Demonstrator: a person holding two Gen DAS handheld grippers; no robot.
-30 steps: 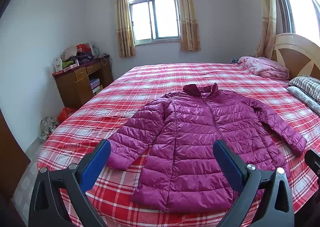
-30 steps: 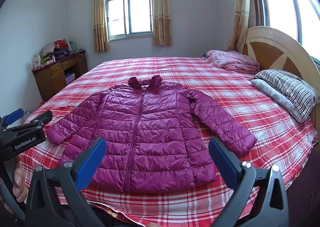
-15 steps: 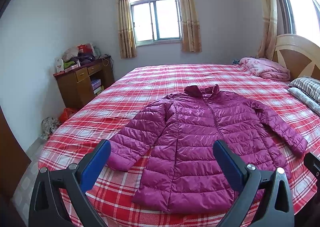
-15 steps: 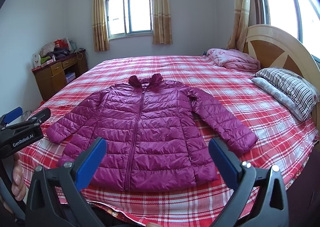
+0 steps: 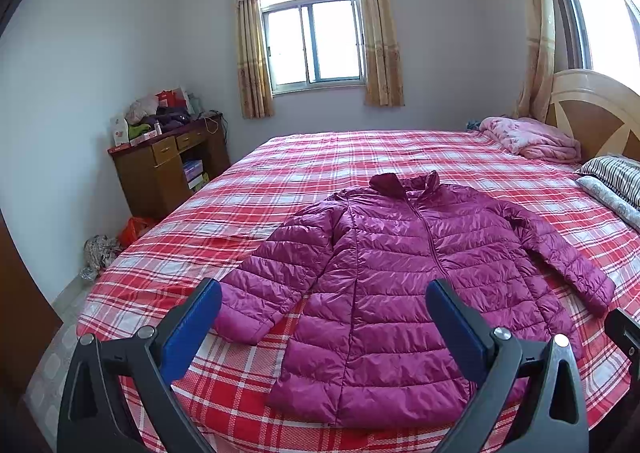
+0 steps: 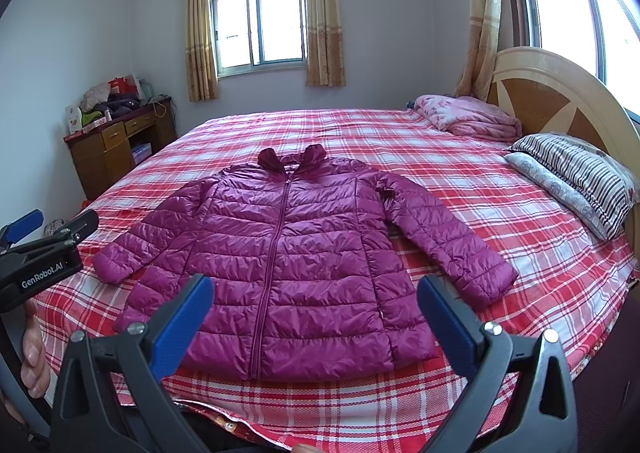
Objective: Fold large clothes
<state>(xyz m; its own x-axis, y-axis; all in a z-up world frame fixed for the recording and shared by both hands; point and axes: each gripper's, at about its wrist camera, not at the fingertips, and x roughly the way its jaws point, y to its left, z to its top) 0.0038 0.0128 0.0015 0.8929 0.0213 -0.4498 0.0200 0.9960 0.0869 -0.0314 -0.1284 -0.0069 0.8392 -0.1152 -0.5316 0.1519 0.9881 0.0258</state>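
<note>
A magenta quilted puffer jacket (image 5: 404, 269) (image 6: 288, 253) lies flat and zipped on the red plaid bed (image 5: 320, 161) (image 6: 480, 189), collar away from me, both sleeves spread out. My left gripper (image 5: 322, 313) hovers open above the hem, toward the jacket's left sleeve cuff (image 5: 240, 321). My right gripper (image 6: 314, 311) stands open over the hem's middle, touching nothing. In the right wrist view the left gripper (image 6: 40, 229) shows at the left edge, with a hand (image 6: 34, 357) under it.
A striped pillow (image 6: 580, 177) and a folded pink blanket (image 6: 468, 117) lie by the wooden headboard (image 6: 560, 93) on the right. A cluttered wooden desk (image 5: 168, 169) stands at the left wall, with bags (image 5: 102, 249) on the floor beside it.
Both views have crept slightly forward and up, so the jacket sits a little lower in frame. The jacket itself has not moved and both grippers stay open.
</note>
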